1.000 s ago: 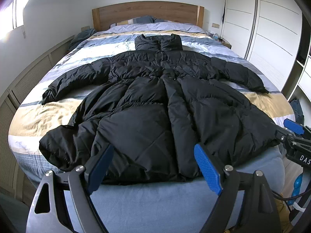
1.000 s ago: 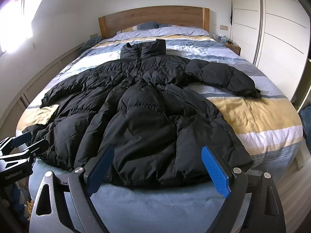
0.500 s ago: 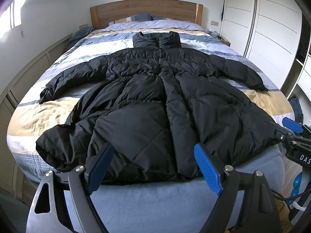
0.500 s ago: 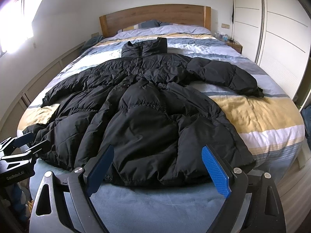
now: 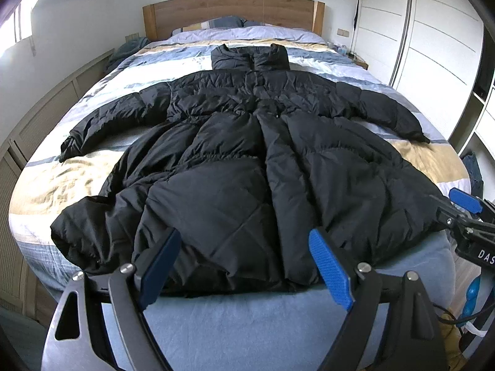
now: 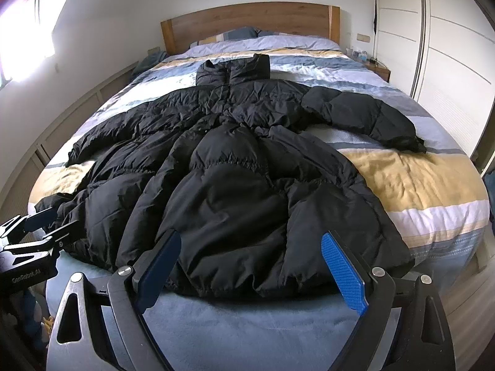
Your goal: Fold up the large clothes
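A long black puffer coat [image 5: 247,160] lies spread flat on the bed, collar toward the headboard, both sleeves out to the sides, hem at the near edge. It also shows in the right wrist view [image 6: 241,179]. My left gripper [image 5: 244,266] is open and empty, just short of the hem near its middle. My right gripper [image 6: 250,269] is open and empty, in front of the hem's right part. The right gripper shows at the right edge of the left wrist view [image 5: 464,213]; the left gripper shows at the left edge of the right wrist view [image 6: 40,225].
The bed [image 5: 77,179] has a striped blue, white and yellow cover and a wooden headboard [image 5: 232,9]. White wardrobe doors [image 5: 433,46] stand on the right. A low panelled wall [image 5: 40,117] runs along the left. A nightstand [image 6: 377,68] sits at the far right.
Both grippers have risen and tilted slightly; the coat sits a little lower in both views. The coat has not moved, and both grippers stay open.
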